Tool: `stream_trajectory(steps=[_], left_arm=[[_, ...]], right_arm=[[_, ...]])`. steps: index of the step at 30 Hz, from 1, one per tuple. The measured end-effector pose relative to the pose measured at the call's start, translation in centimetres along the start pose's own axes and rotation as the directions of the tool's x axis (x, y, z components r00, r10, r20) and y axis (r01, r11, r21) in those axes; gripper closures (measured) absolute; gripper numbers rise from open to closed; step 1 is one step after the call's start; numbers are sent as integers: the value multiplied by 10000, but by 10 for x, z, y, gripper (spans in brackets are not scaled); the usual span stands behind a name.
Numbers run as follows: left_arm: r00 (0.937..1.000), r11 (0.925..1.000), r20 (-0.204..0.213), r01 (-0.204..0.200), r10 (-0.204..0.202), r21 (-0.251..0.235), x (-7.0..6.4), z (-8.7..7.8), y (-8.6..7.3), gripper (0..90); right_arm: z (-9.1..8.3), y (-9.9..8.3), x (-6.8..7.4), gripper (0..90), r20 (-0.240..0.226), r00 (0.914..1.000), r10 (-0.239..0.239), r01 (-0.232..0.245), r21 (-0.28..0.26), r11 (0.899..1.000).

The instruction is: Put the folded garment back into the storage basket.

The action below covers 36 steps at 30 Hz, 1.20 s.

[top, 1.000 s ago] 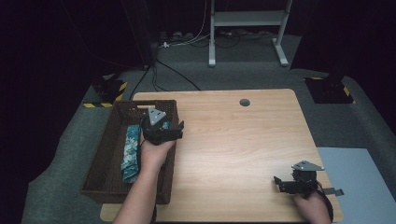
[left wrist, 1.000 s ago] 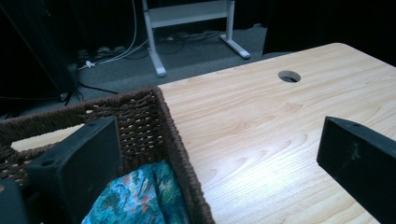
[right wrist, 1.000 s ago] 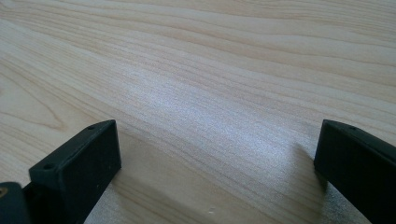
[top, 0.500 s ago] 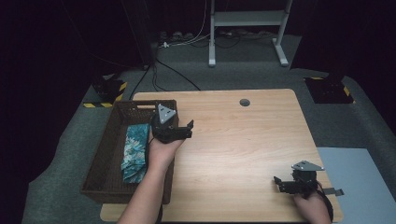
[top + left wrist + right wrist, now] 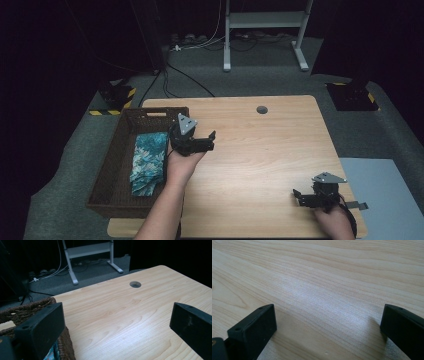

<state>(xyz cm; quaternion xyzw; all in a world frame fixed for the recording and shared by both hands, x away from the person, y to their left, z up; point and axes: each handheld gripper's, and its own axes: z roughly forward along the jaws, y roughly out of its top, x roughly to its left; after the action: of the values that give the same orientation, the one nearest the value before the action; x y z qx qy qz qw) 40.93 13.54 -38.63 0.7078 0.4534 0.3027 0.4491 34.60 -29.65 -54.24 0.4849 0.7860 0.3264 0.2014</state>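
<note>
With the folded teal cloth (image 5: 149, 162) lying inside the wicker basket (image 5: 111, 165), the left gripper (image 5: 202, 142) hovers empty, jaws spread, beside the basket's rim. The right gripper (image 5: 306, 196) rests released on the table (image 5: 260, 150). Placing looks finished; next, I judge, the left hand should withdraw.

The table (image 5: 260, 150) is pale wood, smooth with a soft sheen. The basket (image 5: 112, 165) is dark rough wicker holding patterned teal cloth (image 5: 149, 162). Both grippers' jaws look matt black plastic.
</note>
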Motion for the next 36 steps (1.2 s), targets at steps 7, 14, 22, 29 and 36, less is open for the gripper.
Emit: stream_trajectory(steps=[7, 14, 22, 29, 36], left_arm=[[9998, 10000, 192, 58, -58, 5, -11, 5, -1, 2], [9989, 9997, 414, 220, -226, 134, -26, 12, -4, 1], [9973, 9994, 664, 311, -321, 158, -41, 20, -8, 2], [9959, 9995, 854, 299, -306, 94, -51, 23, -9, 2], [9941, 9998, 1072, 148, -161, 122, -61, 26, -12, 2]], right_arm=[[0, 0, 0, 3, -22, 10000, 4, -4, 0, 10000], [0, 0, 0, 3, -55, 10000, -19, 19, -3, 10000], [0, 0, 0, 2, -73, 10000, -52, 52, -7, 10000], [0, 0, 0, 2, -111, 9999, -52, 51, -16, 10000], [0, 0, 0, 3, -111, 9999, -71, 71, -13, 10000]])
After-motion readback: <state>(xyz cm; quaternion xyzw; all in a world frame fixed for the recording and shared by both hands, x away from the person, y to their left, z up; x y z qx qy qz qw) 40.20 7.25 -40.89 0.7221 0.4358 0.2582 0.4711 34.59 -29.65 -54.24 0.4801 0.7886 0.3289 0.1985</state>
